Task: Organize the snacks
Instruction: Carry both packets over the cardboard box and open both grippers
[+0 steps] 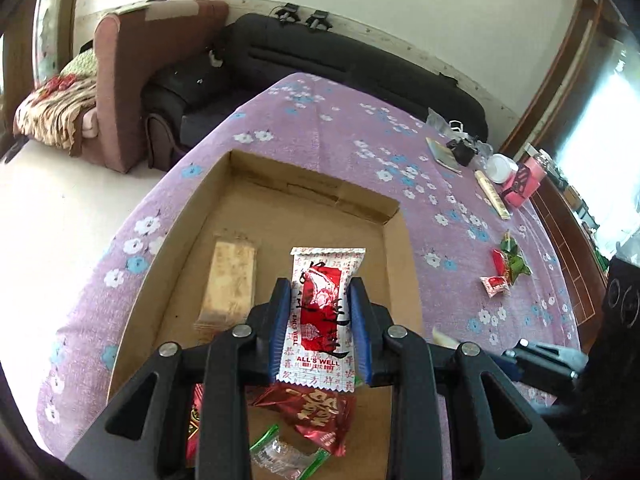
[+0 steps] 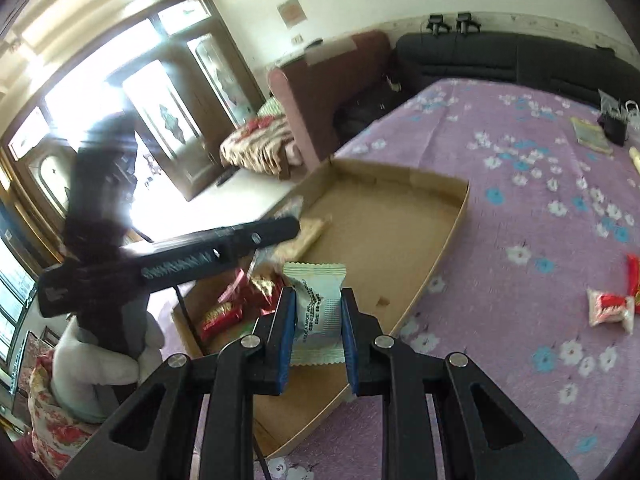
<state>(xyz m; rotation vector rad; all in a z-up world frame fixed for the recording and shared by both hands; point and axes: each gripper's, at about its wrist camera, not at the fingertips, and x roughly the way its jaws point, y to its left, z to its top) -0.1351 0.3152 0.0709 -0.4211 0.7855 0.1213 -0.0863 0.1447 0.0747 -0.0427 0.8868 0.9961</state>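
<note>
Desk (image 1: 320, 120) with the purple flowered cloth takes up most of both views, and the shallow cardboard tray (image 1: 394, 206) sits on it right under and ahead of both grippers.

Left gripper (image 1: 320, 324) is clamped on a long white-and-red snack packet (image 1: 320, 312), hovering over the tray floor. Just ahead and to its left there's a tan wafer-looking pack (image 1: 232, 284) lying flat in the tray, and below the jaws a shiny red packet (image 1: 320, 416) plus a clear green-ended candy wrapper (image 1: 288, 456).

Right gripper (image 2: 318, 328) is pinched on a pale green-white packet (image 2: 316, 304), above the tray's near edge, with the open tray floor out in front of it.

Off to the right, well outside the tray, a few small red and green snacks (image 1: 504, 268) are left on the cloth.

My take: both packets look about ready to drop. I'd lower each one close to the cardboard before letting go so they land flat, put the long one beside the wafer pack rather than on top of the pile, and keep the two grippers from bumping.
</note>
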